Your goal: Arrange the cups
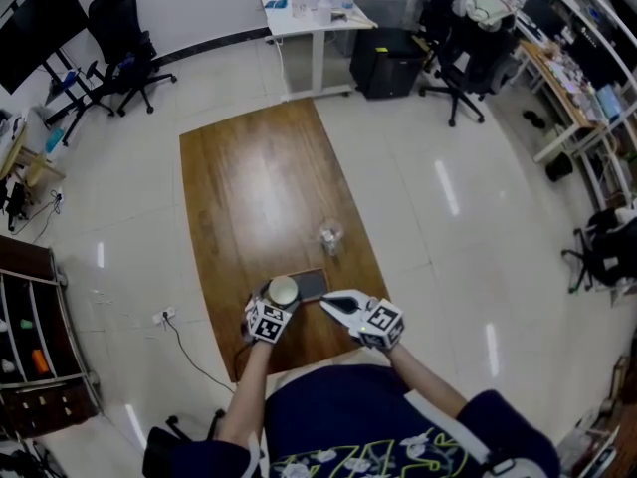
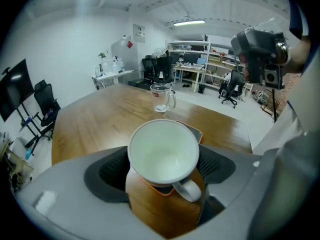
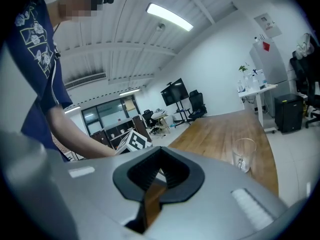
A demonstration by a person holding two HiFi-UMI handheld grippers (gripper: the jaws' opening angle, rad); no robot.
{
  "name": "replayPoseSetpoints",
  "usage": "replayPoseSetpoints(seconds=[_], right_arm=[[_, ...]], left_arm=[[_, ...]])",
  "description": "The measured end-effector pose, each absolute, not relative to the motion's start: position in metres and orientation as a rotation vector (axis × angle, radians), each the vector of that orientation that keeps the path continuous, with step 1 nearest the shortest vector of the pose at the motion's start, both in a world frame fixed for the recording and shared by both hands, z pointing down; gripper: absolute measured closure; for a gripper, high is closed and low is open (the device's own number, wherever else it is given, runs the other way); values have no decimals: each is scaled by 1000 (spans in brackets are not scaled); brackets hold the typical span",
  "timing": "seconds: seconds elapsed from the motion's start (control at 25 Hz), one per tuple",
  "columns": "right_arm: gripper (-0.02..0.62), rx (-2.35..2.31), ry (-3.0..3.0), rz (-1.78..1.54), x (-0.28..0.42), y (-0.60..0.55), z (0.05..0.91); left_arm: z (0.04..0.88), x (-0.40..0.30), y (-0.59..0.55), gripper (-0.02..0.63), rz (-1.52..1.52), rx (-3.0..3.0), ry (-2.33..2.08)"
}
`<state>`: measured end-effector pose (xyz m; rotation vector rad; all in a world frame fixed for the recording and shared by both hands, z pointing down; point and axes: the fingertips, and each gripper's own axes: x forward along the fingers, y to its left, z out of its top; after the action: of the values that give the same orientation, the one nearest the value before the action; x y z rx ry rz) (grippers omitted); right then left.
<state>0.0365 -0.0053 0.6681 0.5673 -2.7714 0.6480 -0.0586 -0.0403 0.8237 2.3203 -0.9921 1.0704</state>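
Note:
A white cup [image 2: 162, 156] with a handle sits between the pads of my left gripper [image 2: 162, 170], which is closed on its sides. In the head view this cup [image 1: 283, 289] and left gripper [image 1: 280, 298] are near the table's front edge, over the left end of a dark, orange-rimmed tray [image 1: 313, 284]. In the left gripper view, the tray [image 2: 196, 132] peeks out just behind the cup. A clear glass mug [image 1: 330, 235] stands upright further back on the wooden table [image 1: 254, 177]. My right gripper [image 1: 332, 304] is shut and empty, right of the tray.
The glass mug [image 3: 244, 154] is ahead and right of the right gripper [image 3: 159, 171]. Beyond the table stand a white desk [image 1: 314, 18], a black box [image 1: 386, 63] and office chairs [image 1: 124, 43]. A cable [image 1: 184, 342] lies on the floor at left.

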Motion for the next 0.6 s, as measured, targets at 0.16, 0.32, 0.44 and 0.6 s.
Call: replayPoseSetpoints(seconds=[0.16,0.32,0.44,0.6], right_arm=[[600,589,-2767,684,37,-2,661],[600,580,-2757,692,35,6,669],[600,574,-2772,692,31,7,666],[600,580,-2772,707,28,7,658]], left_arm=[[825,-61,-43,189,1074,2315,-990],[824,-62,-41,188,1087,2325,-1000],[819,-63,-41,187,1085,2360,-1022],[795,-67,-43,183,969,2412,-1092]])
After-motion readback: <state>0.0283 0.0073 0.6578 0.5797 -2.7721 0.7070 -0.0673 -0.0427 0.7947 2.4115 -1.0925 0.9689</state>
